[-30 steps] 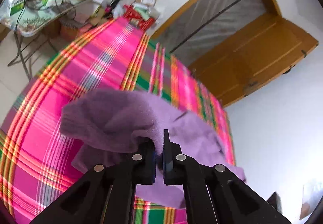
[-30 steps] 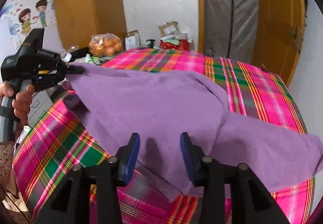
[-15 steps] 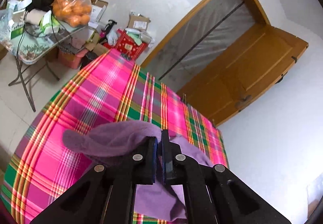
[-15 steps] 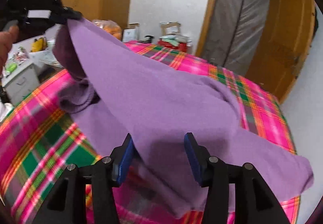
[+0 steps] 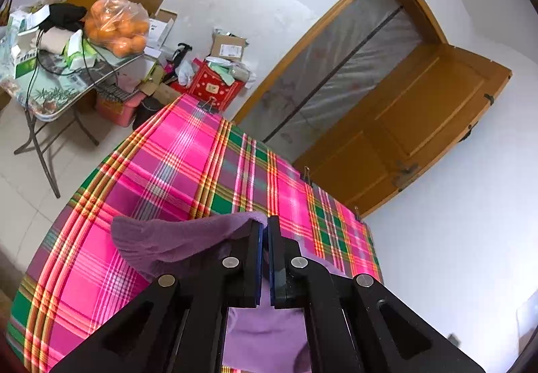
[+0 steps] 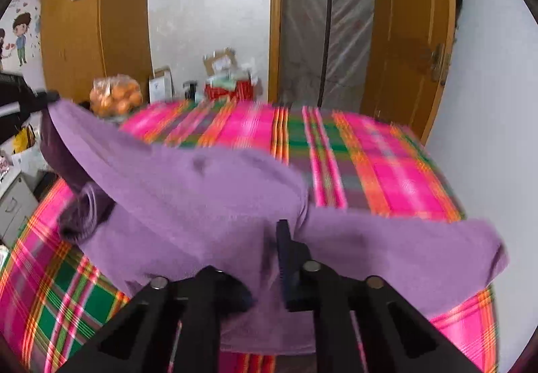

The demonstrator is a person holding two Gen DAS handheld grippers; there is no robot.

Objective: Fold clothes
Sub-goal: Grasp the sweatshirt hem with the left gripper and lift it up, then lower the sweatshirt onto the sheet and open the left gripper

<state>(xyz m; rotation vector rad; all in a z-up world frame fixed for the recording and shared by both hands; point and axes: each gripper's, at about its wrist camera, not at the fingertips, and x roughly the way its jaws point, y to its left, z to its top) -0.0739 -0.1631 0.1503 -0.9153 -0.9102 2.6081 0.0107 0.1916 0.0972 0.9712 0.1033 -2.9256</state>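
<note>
The purple garment (image 6: 208, 204) is a thick, fleecy knit: soft, limp and light, with nothing stiff in it, so it sags and bunches wherever it is not held. It looks grippy rather than slick, and should not slide out of a firm pinch, though a bite on a single thin layer could pull free. Best taken at an edge or a corner, two holds well apart, so the cloth between them hangs as a clean fold line instead of a heap.

The left claw (image 5: 267, 258) is fully closed on an edge of the garment; cloth rises over its left finger and drops below it, lifted clear of the plaid-covered counter (image 5: 175, 164) that stretches ahead. Seen from the right wrist, that same claw sits far up and to the left with the fabric stretched down from it.

The right claw (image 6: 269, 258) has just been closing and now stands almost shut, with a fold of the garment caught between the pads; its left finger is buried under cloth, only the right one showing. From there the garment spreads ahead and to both sides, one flap trailing off to the right over the counter edge, the bulk draped up leftward toward the other claw
</note>
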